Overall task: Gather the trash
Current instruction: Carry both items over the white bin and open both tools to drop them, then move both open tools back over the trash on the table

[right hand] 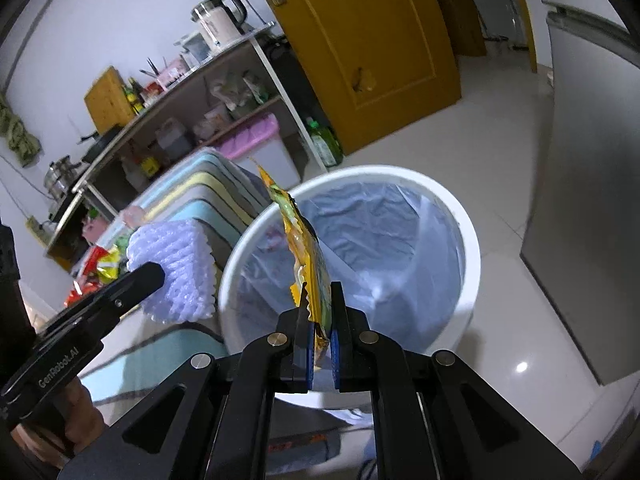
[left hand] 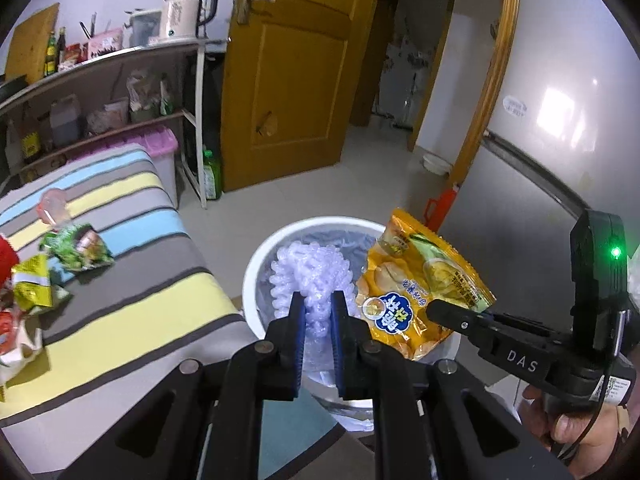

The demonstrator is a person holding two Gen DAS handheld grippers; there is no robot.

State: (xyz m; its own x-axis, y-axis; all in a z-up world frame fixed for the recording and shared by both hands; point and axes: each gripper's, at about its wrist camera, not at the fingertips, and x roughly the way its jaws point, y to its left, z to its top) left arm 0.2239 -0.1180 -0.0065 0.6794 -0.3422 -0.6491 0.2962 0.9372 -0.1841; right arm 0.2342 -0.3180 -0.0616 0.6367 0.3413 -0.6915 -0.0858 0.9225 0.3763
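My left gripper is shut on a white foam fruit net and holds it over the white trash bin. The net also shows in the right wrist view, at the bin's left rim. My right gripper is shut on a yellow snack bag, held edge-on above the bin, which has a clear liner. In the left wrist view the bag hangs over the bin's right side from the right gripper.
A striped cloth-covered table at left holds a green wrapper, a yellow-green wrapper and red wrappers. A shelf rack with a kettle stands behind. A wooden door and a grey fridge flank the tiled floor.
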